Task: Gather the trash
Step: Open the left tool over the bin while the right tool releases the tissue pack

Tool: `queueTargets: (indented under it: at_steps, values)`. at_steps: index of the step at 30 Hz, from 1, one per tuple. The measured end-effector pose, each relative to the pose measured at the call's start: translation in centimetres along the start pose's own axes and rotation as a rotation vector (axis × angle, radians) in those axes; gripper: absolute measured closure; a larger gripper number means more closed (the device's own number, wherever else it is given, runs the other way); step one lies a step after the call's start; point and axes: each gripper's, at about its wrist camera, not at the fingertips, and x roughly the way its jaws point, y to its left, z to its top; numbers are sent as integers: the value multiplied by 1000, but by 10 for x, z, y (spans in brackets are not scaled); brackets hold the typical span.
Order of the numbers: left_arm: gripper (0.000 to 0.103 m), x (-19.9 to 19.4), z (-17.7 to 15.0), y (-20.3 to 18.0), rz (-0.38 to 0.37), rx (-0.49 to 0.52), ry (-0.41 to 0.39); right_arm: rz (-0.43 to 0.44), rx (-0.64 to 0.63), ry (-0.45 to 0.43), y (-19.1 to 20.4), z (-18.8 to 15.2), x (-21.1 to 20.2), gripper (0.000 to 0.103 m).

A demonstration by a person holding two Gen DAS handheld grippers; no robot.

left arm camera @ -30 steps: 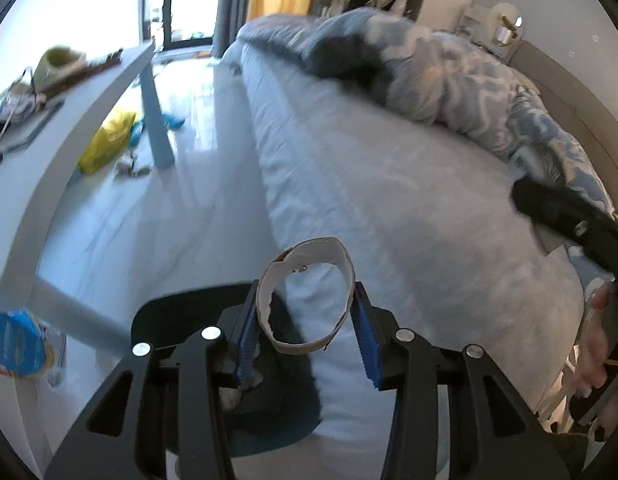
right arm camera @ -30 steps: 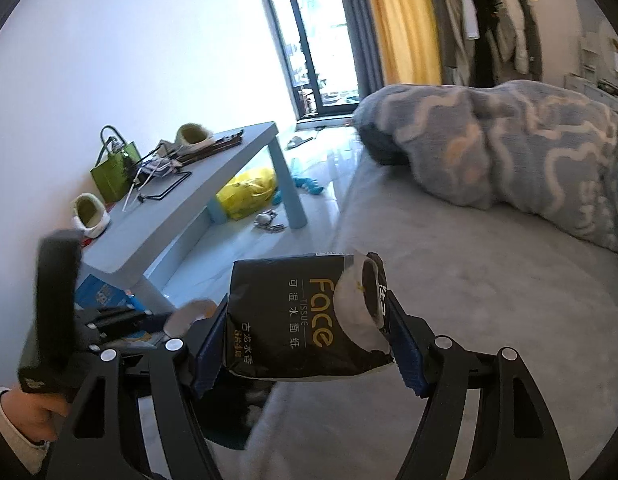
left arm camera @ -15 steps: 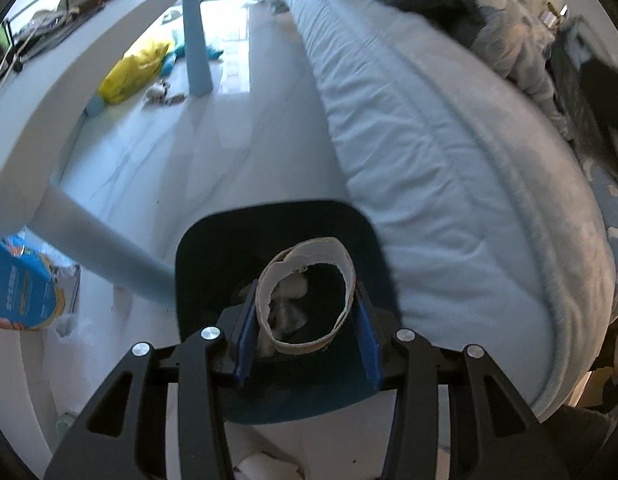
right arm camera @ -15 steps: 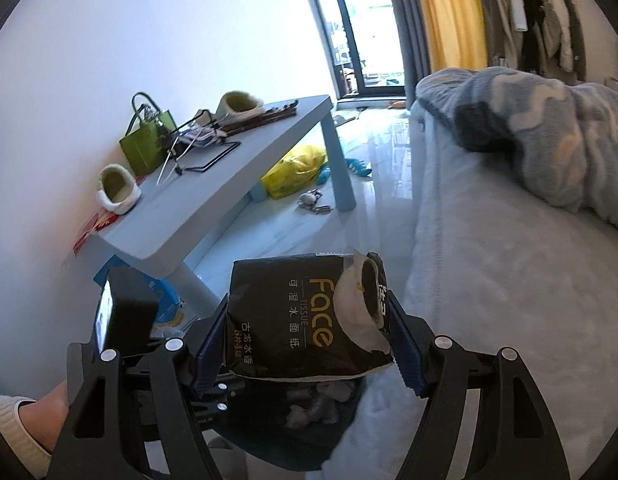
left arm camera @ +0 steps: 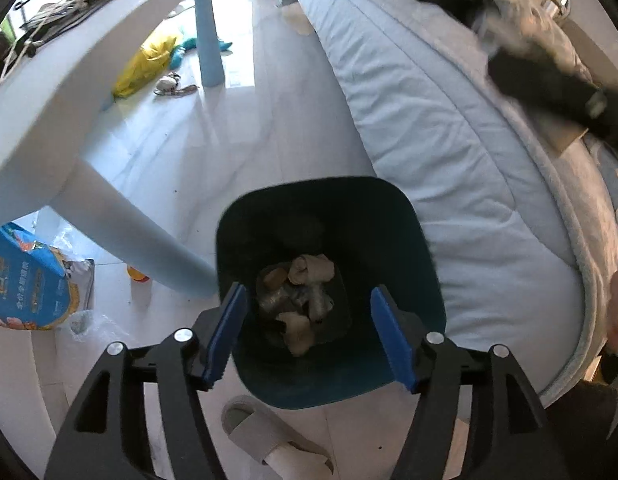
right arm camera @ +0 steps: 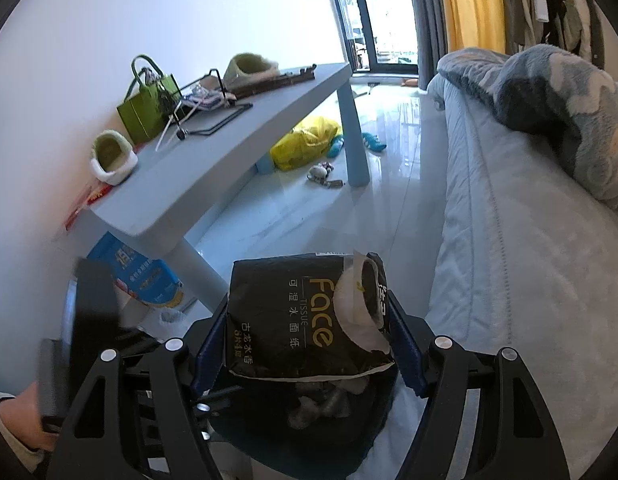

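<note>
Floor, far left: blue bag (left arm camera: 27, 280) lay under the table (left arm camera: 49, 92), a yellow bag (left arm camera: 145, 66) farther off, a slipper (left arm camera: 269, 436) near my feet; whether these counted as trash I could not tell. Left claw (left arm camera: 309, 332): jaws had just been opening and stood apart, empty, above the dark bin (left arm camera: 413, 240). Bin held crumpled scraps (left arm camera: 305, 292) at its bottom, so that drop I judged done. Right claw (right arm camera: 305, 344): clamped on a black tissue packet (right arm camera: 293, 312), poised over the bin beside the bed (right arm camera: 529, 260). Left to do: letting the packet go into the bin.
</note>
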Motion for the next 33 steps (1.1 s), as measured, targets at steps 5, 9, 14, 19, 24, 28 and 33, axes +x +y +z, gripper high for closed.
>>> queueTargets:
  at_steps: [5,9,14,19,24,28,33]
  values:
    - [32,-28,2,16,-4,-43,-84,-17,-3,51,5,-4,21,31]
    - [32,-51,4,28,-11,-77,-151,-21,-8,105,9,-11,40,31]
    - [32,-75,7,36,-20,-98,-211,-33,-28,184,15,-23,69,30]
    - [27,-99,13,36,-43,-113,-272,-103,-127,288,26,-46,97,30]
    - [20,-124,20,29,-47,-101,-346,-102,-147,365,27,-66,114,25]
    - [12,-139,22,24,-35,-83,-392,-109,-150,389,25,-74,114,19]
    - [5,-161,26,7,21,-68,-454,-101,-163,333,28,-68,91,15]
